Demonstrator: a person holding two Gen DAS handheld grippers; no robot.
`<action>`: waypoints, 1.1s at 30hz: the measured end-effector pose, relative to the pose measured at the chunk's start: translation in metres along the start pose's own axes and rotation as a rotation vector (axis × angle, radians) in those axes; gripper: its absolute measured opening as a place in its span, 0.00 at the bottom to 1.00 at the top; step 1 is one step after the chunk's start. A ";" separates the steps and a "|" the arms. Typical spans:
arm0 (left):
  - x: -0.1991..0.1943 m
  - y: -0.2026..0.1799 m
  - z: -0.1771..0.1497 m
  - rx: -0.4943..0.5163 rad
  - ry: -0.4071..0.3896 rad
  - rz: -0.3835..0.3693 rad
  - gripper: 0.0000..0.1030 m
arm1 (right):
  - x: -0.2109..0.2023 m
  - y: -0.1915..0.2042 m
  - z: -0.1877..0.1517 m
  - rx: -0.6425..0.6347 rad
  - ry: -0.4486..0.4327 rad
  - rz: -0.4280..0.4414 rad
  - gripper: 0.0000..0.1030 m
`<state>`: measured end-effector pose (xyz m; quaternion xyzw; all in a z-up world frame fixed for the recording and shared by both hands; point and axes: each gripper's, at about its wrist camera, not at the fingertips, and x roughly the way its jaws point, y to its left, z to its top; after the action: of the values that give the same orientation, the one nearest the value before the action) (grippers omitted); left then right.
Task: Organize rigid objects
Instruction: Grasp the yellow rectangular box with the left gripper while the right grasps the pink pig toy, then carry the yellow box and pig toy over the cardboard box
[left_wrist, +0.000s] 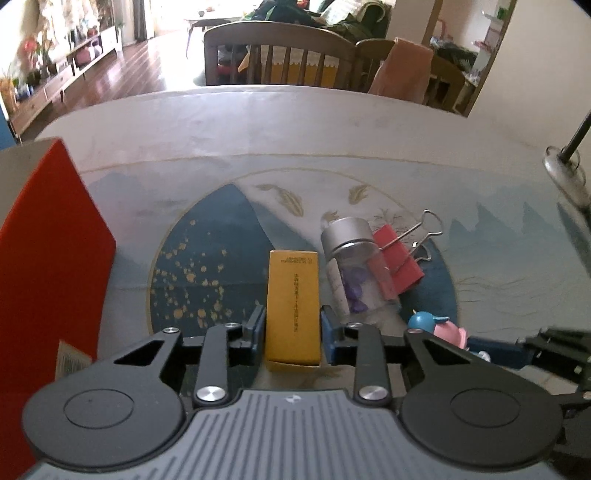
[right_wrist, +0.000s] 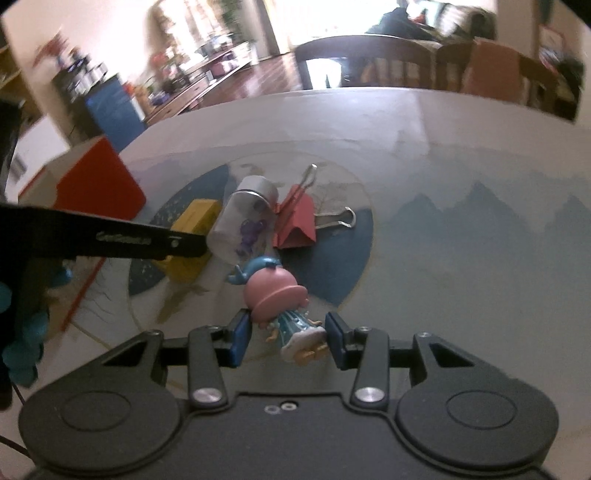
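A yellow box (left_wrist: 293, 306) lies on the patterned table mat, and my left gripper (left_wrist: 292, 328) has its jaws around the near end, touching or nearly touching its sides. The box also shows in the right wrist view (right_wrist: 194, 221). To its right lie a clear bottle with a silver cap (left_wrist: 352, 266) (right_wrist: 245, 221) and a red binder clip (left_wrist: 400, 258) (right_wrist: 297, 221). A small figurine with a pink head and blue dress (right_wrist: 279, 299) (left_wrist: 439, 326) lies between the open jaws of my right gripper (right_wrist: 288, 338), with gaps on both sides.
A red box (left_wrist: 48, 280) (right_wrist: 99, 181) stands on the table at the left. A metal lamp base with a black pole (left_wrist: 565, 166) is at the far right. Wooden chairs (left_wrist: 277, 55) stand beyond the table's far edge.
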<state>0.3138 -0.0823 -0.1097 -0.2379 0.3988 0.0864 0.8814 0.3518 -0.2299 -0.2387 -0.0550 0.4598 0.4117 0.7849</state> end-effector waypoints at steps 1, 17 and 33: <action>-0.003 0.001 -0.001 -0.008 -0.001 -0.008 0.29 | -0.004 0.000 -0.002 0.022 -0.001 0.002 0.41; -0.045 0.016 -0.016 -0.012 -0.027 -0.063 0.25 | -0.061 0.025 -0.021 0.104 -0.079 -0.029 0.41; -0.003 -0.003 -0.009 0.075 0.027 0.005 0.29 | -0.073 0.023 -0.037 0.150 -0.094 -0.068 0.41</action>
<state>0.3066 -0.0892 -0.1113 -0.2049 0.4142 0.0701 0.8840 0.2931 -0.2751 -0.1971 0.0080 0.4499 0.3514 0.8210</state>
